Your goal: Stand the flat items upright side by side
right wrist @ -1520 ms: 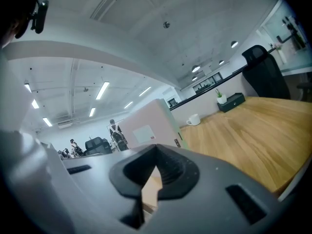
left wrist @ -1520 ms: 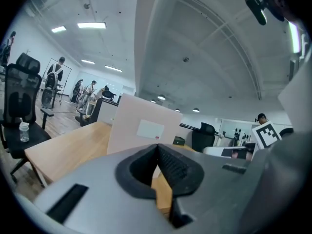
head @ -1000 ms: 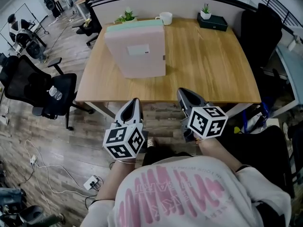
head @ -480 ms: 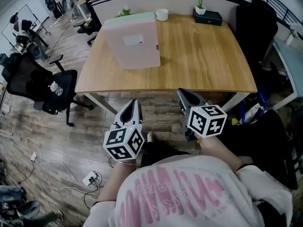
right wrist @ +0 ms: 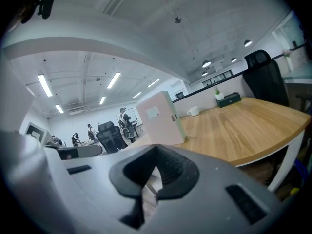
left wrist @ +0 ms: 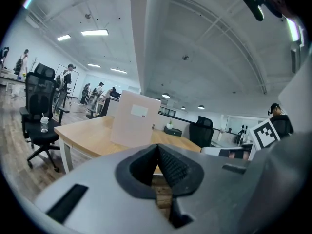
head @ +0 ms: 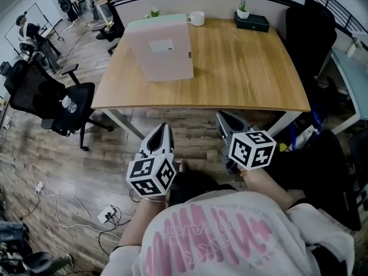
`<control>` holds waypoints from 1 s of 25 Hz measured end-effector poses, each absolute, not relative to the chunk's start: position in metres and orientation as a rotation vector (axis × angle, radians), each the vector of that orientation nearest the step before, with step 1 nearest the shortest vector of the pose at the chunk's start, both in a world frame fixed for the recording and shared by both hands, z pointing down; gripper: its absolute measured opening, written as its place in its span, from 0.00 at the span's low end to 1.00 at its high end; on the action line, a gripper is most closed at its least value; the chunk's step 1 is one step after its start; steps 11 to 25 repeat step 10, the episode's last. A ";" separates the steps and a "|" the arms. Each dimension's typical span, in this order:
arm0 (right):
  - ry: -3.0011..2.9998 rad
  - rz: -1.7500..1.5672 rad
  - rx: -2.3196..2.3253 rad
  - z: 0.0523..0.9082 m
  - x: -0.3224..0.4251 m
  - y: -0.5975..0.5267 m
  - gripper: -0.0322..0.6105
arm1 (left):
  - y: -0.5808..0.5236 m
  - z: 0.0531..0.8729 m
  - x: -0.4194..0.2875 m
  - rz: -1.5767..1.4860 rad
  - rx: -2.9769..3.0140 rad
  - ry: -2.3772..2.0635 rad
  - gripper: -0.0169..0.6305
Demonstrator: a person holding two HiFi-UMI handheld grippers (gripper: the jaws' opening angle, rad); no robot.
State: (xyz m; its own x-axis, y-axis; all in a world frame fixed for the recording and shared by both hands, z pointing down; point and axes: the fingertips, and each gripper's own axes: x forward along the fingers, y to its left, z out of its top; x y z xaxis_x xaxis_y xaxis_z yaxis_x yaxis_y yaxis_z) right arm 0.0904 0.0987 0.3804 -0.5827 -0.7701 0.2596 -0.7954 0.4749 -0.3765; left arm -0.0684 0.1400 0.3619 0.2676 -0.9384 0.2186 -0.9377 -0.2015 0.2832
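My left gripper and right gripper hang pressed together, empty, off the bench's near edge; folders stand upright, seemingly nothing left to grasp.

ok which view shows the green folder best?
Head view: the green folder shows as a full strip behind the pink folder. Right gripper view catches only its side edge; in the left gripper view the pink one hides it.
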 end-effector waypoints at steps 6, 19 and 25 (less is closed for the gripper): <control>-2.640 0.738 1.390 0.389 0.091 0.101 0.05 | 0.145 0.370 -0.067 0.016 2.173 -1.705 0.03; -2.635 0.742 1.384 0.392 0.087 0.100 0.04 | 0.144 0.372 -0.073 0.016 2.162 -1.713 0.03; -2.635 0.742 1.384 0.392 0.087 0.100 0.04 | 0.144 0.372 -0.073 0.016 2.162 -1.713 0.03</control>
